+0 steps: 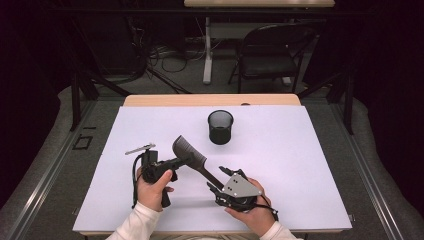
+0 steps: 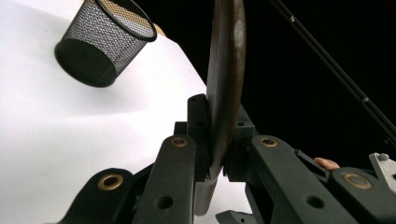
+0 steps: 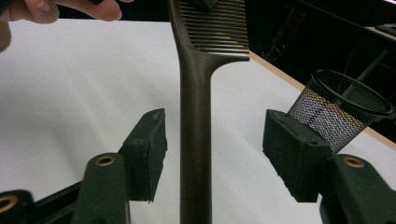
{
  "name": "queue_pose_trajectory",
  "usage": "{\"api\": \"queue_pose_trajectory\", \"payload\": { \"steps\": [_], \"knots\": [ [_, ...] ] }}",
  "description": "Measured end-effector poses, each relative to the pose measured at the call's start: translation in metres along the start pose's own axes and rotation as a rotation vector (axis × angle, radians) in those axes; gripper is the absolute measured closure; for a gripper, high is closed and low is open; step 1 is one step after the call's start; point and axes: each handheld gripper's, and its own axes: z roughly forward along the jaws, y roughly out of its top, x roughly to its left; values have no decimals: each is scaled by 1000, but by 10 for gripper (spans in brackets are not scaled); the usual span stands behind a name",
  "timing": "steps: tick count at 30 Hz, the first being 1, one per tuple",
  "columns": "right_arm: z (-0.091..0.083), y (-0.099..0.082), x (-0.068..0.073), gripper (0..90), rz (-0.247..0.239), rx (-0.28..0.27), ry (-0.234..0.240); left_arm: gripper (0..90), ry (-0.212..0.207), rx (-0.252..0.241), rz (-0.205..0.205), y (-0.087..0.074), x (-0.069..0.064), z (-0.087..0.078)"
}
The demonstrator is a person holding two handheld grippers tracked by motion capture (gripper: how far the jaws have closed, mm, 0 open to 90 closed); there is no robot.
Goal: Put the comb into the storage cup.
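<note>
High view: my left claw (image 1: pixel 182 161) is clamped on the comb (image 1: pixel 187 150), held in the air just in front of the cup (image 1: pixel 220 127). My right claw (image 1: pixel 218 181) stands apart around the handle, pads off. Handover looks done; drop into cup left. Plenty of room, table (image 1: pixel 300 165) edges far off.

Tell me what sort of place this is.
Probably a lab or studio set up for recording. A white-covered table stands among dark curtains, with loose cables on the floor behind it, a folding chair and a second desk. It looks like no home or shop.
</note>
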Motion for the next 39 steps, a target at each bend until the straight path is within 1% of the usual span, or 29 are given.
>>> {"api": "queue_pose_trajectory", "payload": {
  "steps": [3,5,7,10,14,17,19,21,23,26,28,32,36,39],
  "knots": [
    [-2,0,-1,380,11,1,-8,840,5,-8,6,1,1,-2],
    [-4,0,-1,348,11,-3,-22,840,4,-9,7,2,1,-2],
    [-5,0,-3,310,35,-8,-31,840,6,-11,7,3,2,-3],
    [-8,0,-6,292,49,-11,-46,840,3,-16,3,4,4,-3],
    [-10,-1,-11,267,72,-13,-48,840,-2,-18,3,5,6,-5],
    [-9,-2,-13,231,93,-13,-38,839,-4,-25,5,5,6,-6],
    [-9,-3,-13,221,88,-6,-45,840,0,-31,8,5,6,-7],
    [-9,-3,-14,207,91,-11,-49,839,3,-36,13,5,6,-8],
    [-10,-4,-15,202,98,-11,-50,839,8,-39,18,5,6,-9],
    [-11,-4,-17,200,123,-17,-49,840,21,-47,30,6,7,-11],
    [-12,-3,-18,199,123,-20,-45,839,24,-50,28,7,7,-12],
    [-13,-4,-20,188,124,-13,-57,840,30,-59,31,8,9,-14],
    [-15,-5,-23,224,141,13,-30,840,37,-73,41,11,9,-16],
    [-17,-5,-23,224,141,13,-28,840,40,-81,52,13,8,-18]
  ]
}}
